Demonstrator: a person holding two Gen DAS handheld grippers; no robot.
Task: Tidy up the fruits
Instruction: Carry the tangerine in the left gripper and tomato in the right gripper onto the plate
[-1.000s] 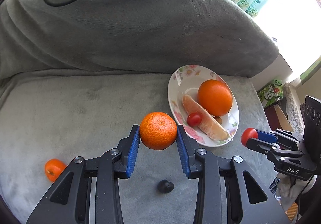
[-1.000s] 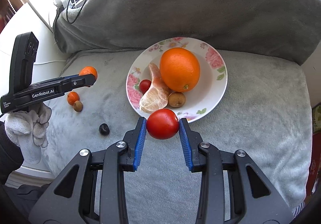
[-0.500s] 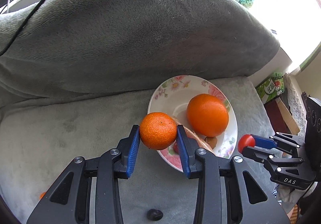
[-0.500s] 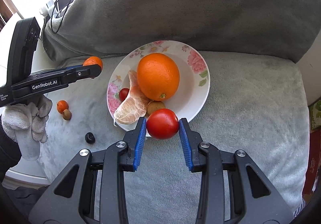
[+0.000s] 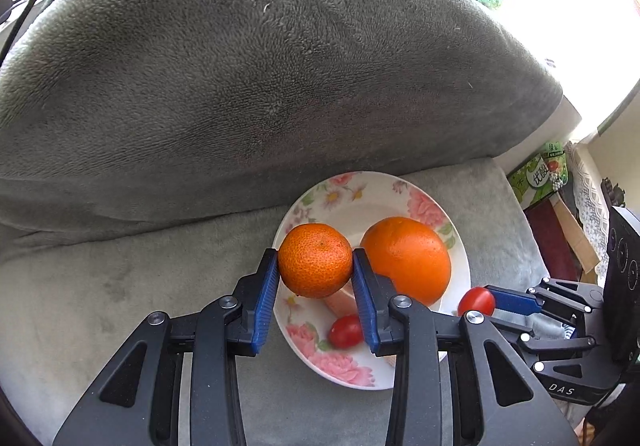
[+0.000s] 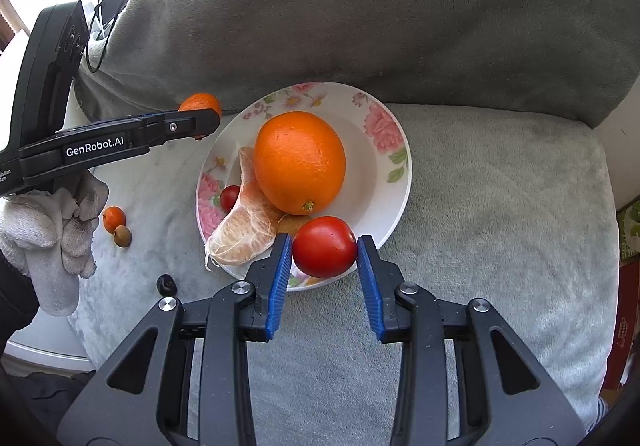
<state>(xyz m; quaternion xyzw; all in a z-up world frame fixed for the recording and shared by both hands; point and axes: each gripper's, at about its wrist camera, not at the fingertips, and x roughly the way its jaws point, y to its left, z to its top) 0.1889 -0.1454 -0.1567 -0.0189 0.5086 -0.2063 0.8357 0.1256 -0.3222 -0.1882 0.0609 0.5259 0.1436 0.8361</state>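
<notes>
My left gripper [image 5: 315, 266] is shut on a mandarin [image 5: 315, 260] and holds it over the left edge of the floral plate [image 5: 348, 202]. My right gripper [image 6: 324, 252] is shut on a red tomato [image 6: 324, 246] and holds it over the plate's near rim [image 6: 400, 182]. On the plate lie a large orange [image 6: 299, 162], a peeled citrus segment [image 6: 244, 222], a cherry tomato [image 6: 229, 197] and a small brown fruit [image 6: 290, 223], partly hidden. The left gripper with its mandarin [image 6: 200, 104] shows in the right wrist view.
The plate sits on a grey blanket-covered seat [image 6: 500, 226] with a high grey backrest [image 5: 260, 66]. On the seat left of the plate lie a small orange fruit [image 6: 113, 217], a brown fruit [image 6: 122, 236] and a dark object [image 6: 165, 283]. Boxes [image 5: 540, 174] stand off the right edge.
Both grippers moved forward toward the plate. The mandarin now hangs over the plate's left edge and the tomato over its near rim. Both grips are unchanged.
</notes>
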